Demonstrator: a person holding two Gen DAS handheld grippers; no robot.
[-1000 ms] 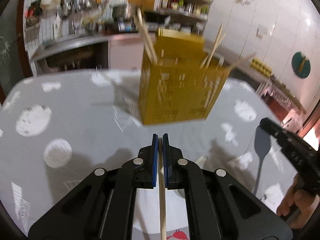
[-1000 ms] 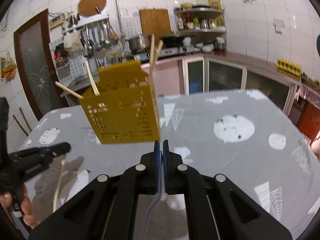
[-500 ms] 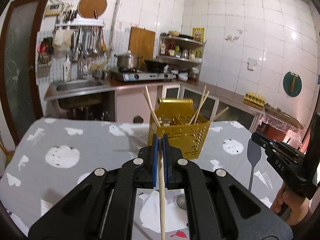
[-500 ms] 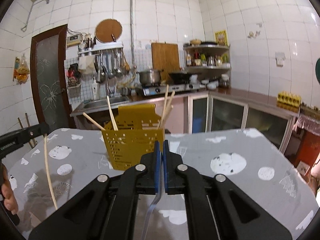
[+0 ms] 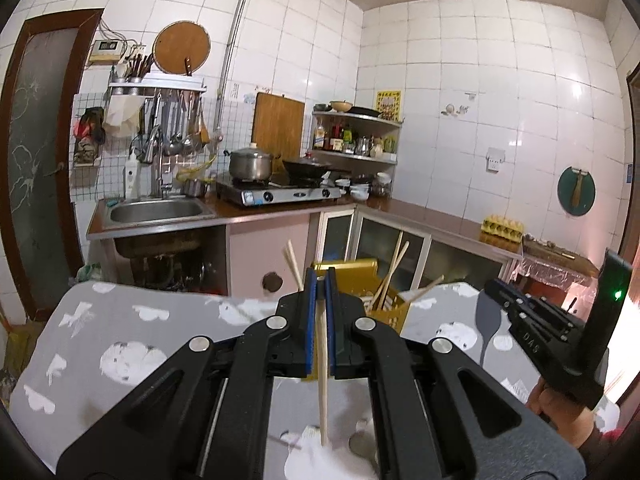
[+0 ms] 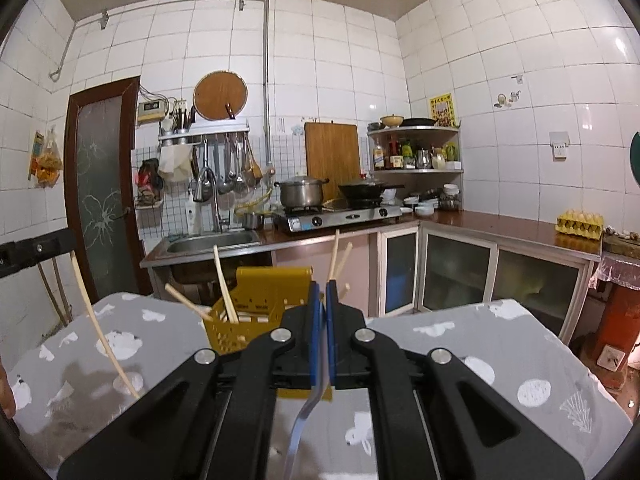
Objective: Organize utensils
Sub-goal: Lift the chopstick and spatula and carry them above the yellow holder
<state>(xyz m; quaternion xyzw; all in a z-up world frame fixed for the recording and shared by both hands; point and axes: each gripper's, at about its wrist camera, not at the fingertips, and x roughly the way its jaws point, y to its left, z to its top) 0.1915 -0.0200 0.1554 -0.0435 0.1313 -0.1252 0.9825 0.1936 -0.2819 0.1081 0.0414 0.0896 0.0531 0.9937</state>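
My left gripper [image 5: 320, 280] is shut on a wooden chopstick [image 5: 322, 372] that hangs down below the jaws. My right gripper [image 6: 323, 288] is shut on the grey handle of a spatula [image 6: 298, 428]; its dark blade [image 5: 488, 316] shows in the left wrist view. The yellow perforated utensil basket [image 6: 256, 312] stands on the table beyond both grippers, with several chopsticks [image 6: 224, 284] leaning in it. It shows partly behind my left gripper too, in the left wrist view [image 5: 380, 304]. Both grippers are raised well above the table and back from the basket.
The table has a grey cloth with white prints [image 6: 480, 344]. A spoon [image 5: 362, 446] and white items lie on the cloth below my left gripper. Behind are a sink [image 5: 156, 212], stove with pot [image 6: 300, 194] and cabinets.
Both grippers have lifted up and back from the basket, still holding the chopstick and the spatula. The basket now looks smaller and lower in both views.
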